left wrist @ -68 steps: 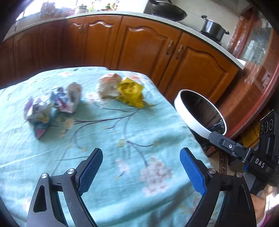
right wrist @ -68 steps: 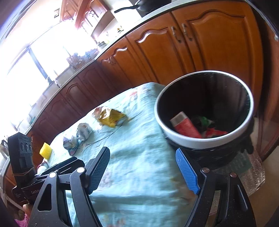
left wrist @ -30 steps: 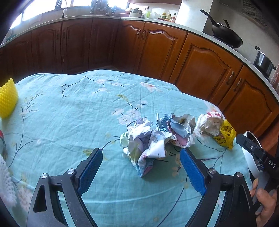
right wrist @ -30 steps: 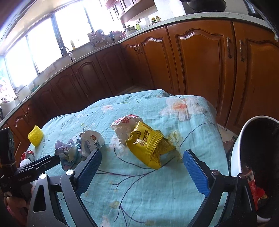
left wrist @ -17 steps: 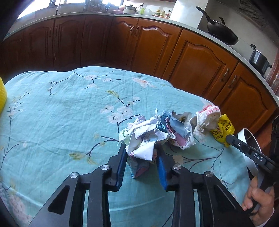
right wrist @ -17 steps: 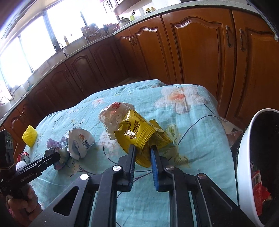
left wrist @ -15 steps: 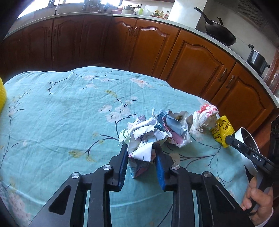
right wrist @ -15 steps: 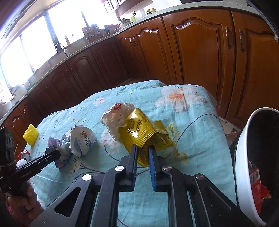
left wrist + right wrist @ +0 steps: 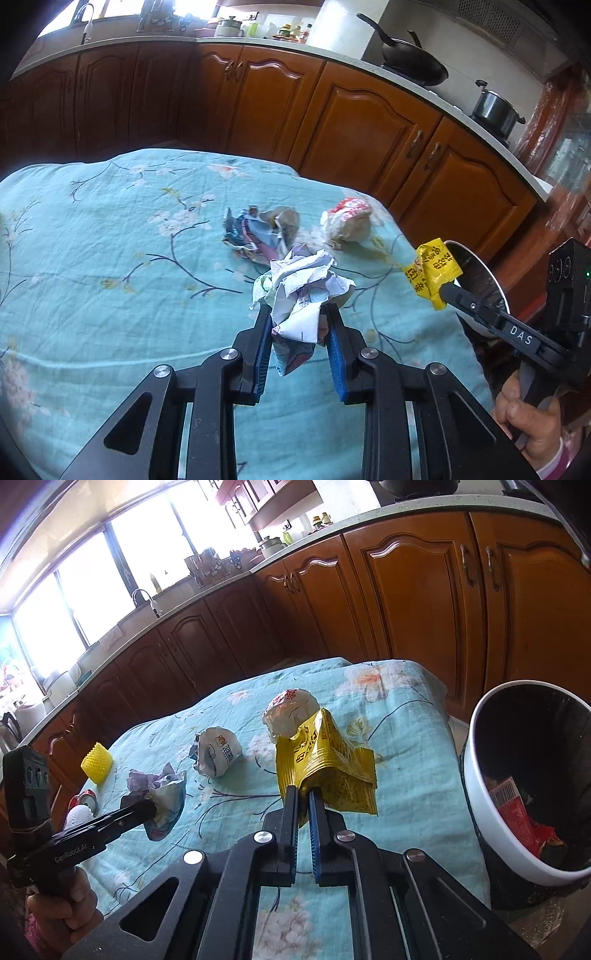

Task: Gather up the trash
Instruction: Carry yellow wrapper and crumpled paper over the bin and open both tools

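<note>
Trash is in both our grips: the left gripper (image 9: 297, 334) is clenched on a crumpled paper wad (image 9: 303, 291) just above the tablecloth (image 9: 110, 258), and the right gripper (image 9: 303, 808) pinches the edge of a yellow wrapper (image 9: 328, 764) beside the bin (image 9: 476, 775). To do this well we should keep both grips tight, carry each piece clear over the white rim and only then let go, since the thin wrapper could slip. A second ago both sets of jaws stood wide with the pieces lying on the cloth; two more wads (image 9: 258, 232) and (image 9: 347, 225) remain there.
</note>
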### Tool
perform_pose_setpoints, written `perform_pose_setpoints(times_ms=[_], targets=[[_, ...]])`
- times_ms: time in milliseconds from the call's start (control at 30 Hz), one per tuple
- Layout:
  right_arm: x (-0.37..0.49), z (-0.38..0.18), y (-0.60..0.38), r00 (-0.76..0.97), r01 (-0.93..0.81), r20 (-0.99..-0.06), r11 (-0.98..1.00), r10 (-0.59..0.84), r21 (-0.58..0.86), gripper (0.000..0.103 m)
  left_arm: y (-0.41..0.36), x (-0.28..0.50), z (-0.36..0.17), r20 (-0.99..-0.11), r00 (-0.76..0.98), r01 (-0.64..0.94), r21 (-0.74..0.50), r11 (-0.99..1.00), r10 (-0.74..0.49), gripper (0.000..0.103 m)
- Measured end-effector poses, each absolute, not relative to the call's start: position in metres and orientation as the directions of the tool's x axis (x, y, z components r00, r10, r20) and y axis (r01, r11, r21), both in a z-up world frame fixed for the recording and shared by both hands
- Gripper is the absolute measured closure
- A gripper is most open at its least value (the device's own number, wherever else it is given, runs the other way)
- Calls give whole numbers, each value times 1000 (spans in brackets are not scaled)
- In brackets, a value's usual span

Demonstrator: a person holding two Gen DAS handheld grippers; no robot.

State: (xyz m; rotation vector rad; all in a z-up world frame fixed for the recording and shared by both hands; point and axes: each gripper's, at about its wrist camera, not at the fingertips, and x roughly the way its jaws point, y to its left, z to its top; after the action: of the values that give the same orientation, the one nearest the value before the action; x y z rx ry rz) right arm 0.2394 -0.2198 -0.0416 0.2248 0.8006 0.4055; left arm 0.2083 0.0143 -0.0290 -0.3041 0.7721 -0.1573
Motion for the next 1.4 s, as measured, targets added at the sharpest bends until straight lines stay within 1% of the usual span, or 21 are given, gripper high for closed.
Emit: perform_pose_setpoints(times_ms=[300, 733, 1400], targets=[[210, -36, -257, 662, -206, -637, 913, 395, 352, 98, -24, 206, -22, -660, 681, 124, -324, 938, -318, 77], [181, -24, -312, 713, -122, -620, 929, 327, 349, 98, -89, 220, -13, -660, 648, 243, -294, 924, -380, 76], [179, -25, -369, 742, -22, -618, 932, 258, 363, 98, -156, 256, -17, -681, 607, 330, -252, 910, -409, 76]])
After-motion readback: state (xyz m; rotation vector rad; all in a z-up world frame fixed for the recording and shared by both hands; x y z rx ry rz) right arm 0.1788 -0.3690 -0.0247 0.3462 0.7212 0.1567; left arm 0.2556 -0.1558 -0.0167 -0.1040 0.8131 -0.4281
